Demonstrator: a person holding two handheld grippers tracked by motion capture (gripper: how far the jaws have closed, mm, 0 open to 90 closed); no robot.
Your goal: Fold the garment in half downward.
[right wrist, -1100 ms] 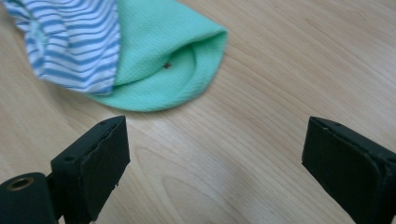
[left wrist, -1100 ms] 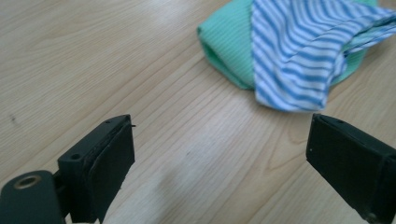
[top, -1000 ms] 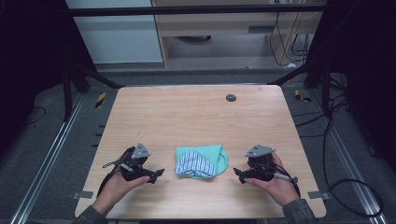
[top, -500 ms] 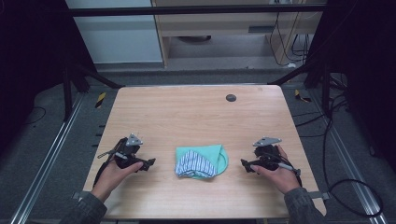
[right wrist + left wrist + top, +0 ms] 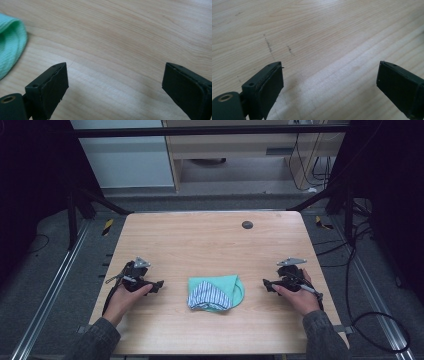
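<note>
Below, bare wood runs wide around a folded green and striped cloth (image 5: pixel 216 292) at lower centre of the table (image 5: pixel 210 240). Left tongs (image 5: pixel 159 285) at lower left and right tongs (image 5: pixel 265 284) at lower right flank it, both spread wide, empty, apart from the cloth.

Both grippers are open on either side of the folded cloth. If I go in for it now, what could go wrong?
1. The folded cloth is layered, green under striped; a one-sided pinch may lift only the top layer and undo the fold.
2. The left gripper and right gripper face each other across the cloth; closing in together could bunch it or knock jaws.
3. The jaws sit low over the wooden table; scooping may scrape it.
</note>
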